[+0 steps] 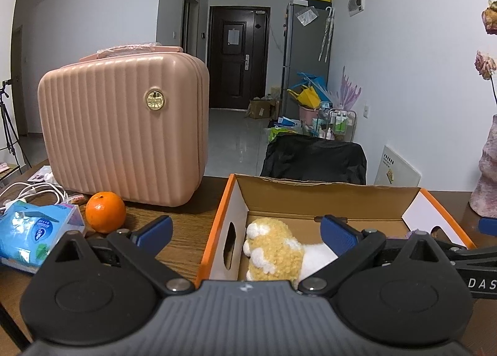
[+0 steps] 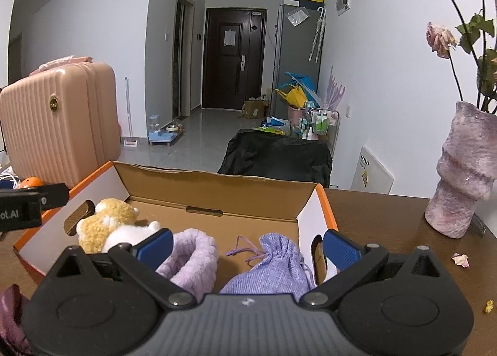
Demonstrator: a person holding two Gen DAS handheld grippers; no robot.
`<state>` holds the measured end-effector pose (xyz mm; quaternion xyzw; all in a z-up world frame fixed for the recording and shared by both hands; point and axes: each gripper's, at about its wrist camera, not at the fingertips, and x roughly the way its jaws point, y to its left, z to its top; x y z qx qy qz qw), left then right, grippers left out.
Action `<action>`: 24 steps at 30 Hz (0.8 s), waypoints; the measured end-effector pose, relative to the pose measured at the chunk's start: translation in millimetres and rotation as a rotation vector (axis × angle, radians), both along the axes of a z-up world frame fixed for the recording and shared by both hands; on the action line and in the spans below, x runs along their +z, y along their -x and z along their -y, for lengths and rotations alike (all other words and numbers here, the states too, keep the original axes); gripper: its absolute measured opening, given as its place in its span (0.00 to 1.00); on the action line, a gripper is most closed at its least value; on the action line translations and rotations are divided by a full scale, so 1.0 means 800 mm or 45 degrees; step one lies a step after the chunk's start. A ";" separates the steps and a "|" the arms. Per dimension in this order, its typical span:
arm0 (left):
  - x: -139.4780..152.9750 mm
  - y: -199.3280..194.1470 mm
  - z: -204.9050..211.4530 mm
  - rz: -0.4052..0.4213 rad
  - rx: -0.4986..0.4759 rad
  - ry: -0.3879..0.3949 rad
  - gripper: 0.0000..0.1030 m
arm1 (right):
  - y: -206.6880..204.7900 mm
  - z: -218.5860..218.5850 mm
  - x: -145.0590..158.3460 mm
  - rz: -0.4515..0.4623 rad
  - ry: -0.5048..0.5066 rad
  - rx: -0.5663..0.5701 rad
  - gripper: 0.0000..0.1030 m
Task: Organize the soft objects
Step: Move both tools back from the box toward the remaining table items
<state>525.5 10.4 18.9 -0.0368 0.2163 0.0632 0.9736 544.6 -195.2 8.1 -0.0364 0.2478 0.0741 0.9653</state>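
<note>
Soft toys and pouches sit gathered in the cardboard box (image 2: pixel 217 191) while you hold both tools spread and empty above it.

Your left tool (image 1: pixel 245 231) gapes over the plush bear (image 1: pixel 273 253) at the box's 9 o'clock end; your right tool (image 2: pixel 247 245) is released above the lilac fleece piece (image 2: pixel 192 256) and drawstring pouch (image 2: pixel 273 266). Reach in carelessly and a finger could snag the pouch cord or catch the orange-edged wall, dragging the box across the surface (image 2: pixel 388 222). A pink case (image 1: pixel 124 126) and an orange (image 1: pixel 105 211) stand at 10 o'clock; the vase (image 2: pixel 462 175) of dried flowers at 2 o'clock could tip if clipped.
</note>
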 end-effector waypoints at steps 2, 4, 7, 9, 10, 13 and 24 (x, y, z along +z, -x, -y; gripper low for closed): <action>0.001 0.005 0.000 0.001 0.000 0.001 1.00 | 0.007 0.002 0.000 0.006 -0.003 0.001 1.00; 0.000 0.011 -0.001 -0.001 0.002 0.004 1.00 | 0.015 0.004 0.000 0.011 -0.005 0.002 1.00; 0.000 0.020 -0.002 -0.001 0.003 0.004 1.00 | 0.027 0.008 0.001 0.018 -0.010 0.005 1.00; 0.001 0.027 -0.002 -0.001 0.006 0.004 1.00 | 0.035 0.009 0.002 0.021 -0.011 0.005 1.00; 0.001 0.030 -0.003 -0.001 0.008 0.005 1.00 | 0.039 0.010 0.002 0.022 -0.013 0.005 1.00; 0.002 0.039 -0.004 -0.003 0.010 0.009 1.00 | 0.049 0.011 0.002 0.023 -0.015 0.006 1.00; 0.001 0.082 -0.001 0.003 0.013 0.005 1.00 | 0.095 0.016 -0.001 0.038 -0.028 0.025 1.00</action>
